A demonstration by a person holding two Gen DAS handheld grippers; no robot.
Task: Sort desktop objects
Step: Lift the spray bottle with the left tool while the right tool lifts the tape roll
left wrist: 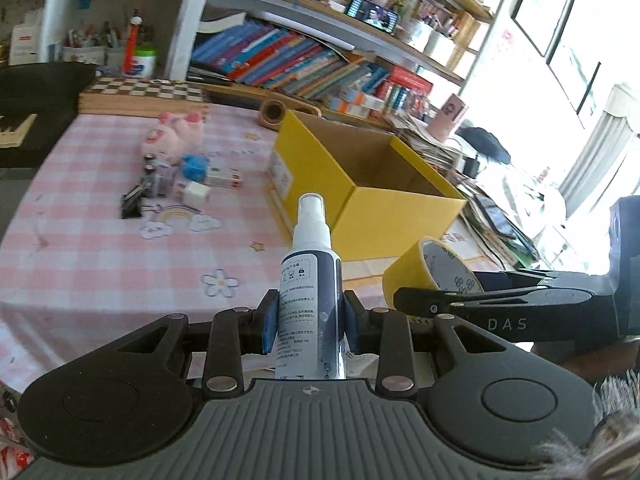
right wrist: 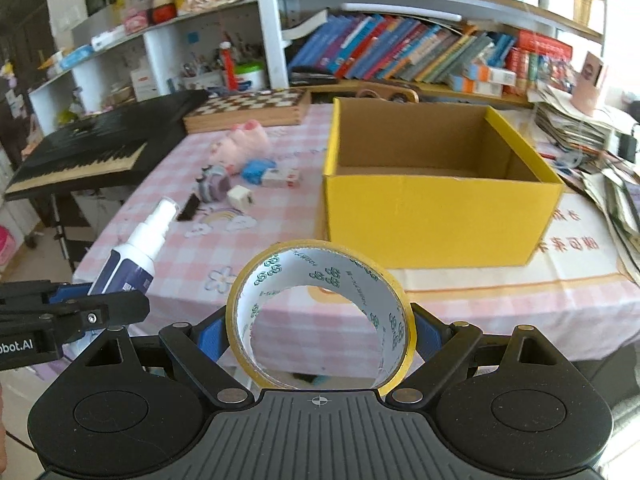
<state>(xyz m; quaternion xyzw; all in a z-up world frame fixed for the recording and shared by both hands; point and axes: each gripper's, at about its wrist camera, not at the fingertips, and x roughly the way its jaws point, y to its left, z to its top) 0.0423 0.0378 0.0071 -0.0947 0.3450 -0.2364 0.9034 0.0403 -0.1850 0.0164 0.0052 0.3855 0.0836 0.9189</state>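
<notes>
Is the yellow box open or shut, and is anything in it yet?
Open: the yellow box has no lid on and bare cardboard walls show. Its floor is hidden, so contents cannot be told.

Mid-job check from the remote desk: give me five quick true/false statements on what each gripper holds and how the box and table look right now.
1. The left gripper is shut on the spray bottle. True.
2. The right gripper is open with nothing in it. False: it is shut on the yellow tape roll.
3. The yellow box has its top open. True.
4. The spray bottle already lies inside the box. False: it is held short of it, above the table's near edge.
5. A pink plush toy lies on the checked tablecloth. True.
</notes>
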